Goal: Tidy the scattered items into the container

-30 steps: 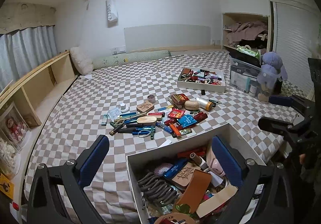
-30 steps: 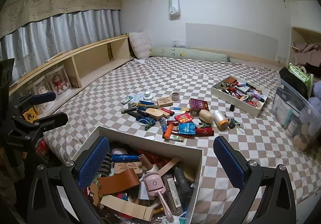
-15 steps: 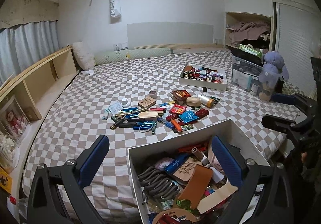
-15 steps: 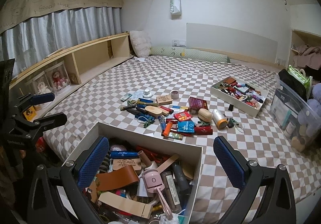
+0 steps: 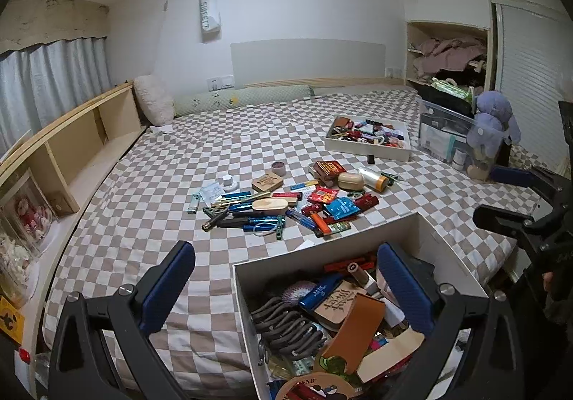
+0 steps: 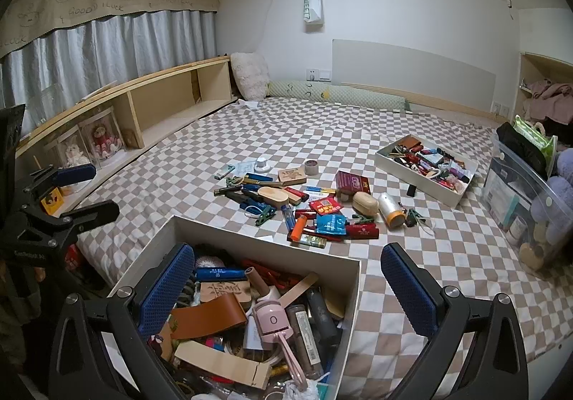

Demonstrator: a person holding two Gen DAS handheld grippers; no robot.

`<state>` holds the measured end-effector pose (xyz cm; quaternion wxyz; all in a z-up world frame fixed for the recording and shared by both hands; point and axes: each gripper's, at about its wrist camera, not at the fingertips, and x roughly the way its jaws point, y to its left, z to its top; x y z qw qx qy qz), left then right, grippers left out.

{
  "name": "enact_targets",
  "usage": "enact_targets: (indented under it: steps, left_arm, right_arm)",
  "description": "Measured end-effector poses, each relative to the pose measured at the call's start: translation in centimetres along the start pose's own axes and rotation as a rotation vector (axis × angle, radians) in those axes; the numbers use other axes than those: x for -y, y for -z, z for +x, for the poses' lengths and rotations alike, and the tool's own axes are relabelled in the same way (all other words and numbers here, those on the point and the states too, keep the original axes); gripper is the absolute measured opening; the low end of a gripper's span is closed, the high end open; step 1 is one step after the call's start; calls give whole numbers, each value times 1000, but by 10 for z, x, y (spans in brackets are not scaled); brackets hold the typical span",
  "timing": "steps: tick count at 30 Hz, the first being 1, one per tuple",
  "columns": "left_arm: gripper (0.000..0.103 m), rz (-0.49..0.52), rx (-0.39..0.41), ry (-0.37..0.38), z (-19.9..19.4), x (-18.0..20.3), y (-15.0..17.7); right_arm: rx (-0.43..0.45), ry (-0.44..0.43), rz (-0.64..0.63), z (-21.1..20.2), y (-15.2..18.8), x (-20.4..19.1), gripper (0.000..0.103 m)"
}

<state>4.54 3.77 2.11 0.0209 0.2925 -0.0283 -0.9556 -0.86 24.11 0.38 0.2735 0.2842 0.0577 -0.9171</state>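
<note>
Left wrist view: left gripper [image 5: 286, 287] with jaws spread wide and empty, poised over the near white container [image 5: 426, 231], right pad above its clutter. Scattered items [image 5: 286, 201] heaped farther off on the checkered bed [image 5: 143, 221].

Right wrist view: right gripper [image 6: 286, 285] likewise spread, empty, left pad over the container [image 6: 258, 244]; scattered items [image 6: 304, 201] beyond its far wall.

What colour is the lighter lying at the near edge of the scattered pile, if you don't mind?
The lighter is orange; the right wrist view shows it best.

White walls [image 6: 412, 6], grey curtains [image 6: 107, 45], checkered bed [image 5: 250, 135].
</note>
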Motion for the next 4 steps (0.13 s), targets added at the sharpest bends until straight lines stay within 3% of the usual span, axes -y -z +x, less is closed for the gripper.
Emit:
enact_targets:
  steps: [4]
  left_arm:
    - [102, -1, 1, -4, 0, -1, 1]
  right_arm:
    - [-1, 0, 1, 0, 0, 0, 103]
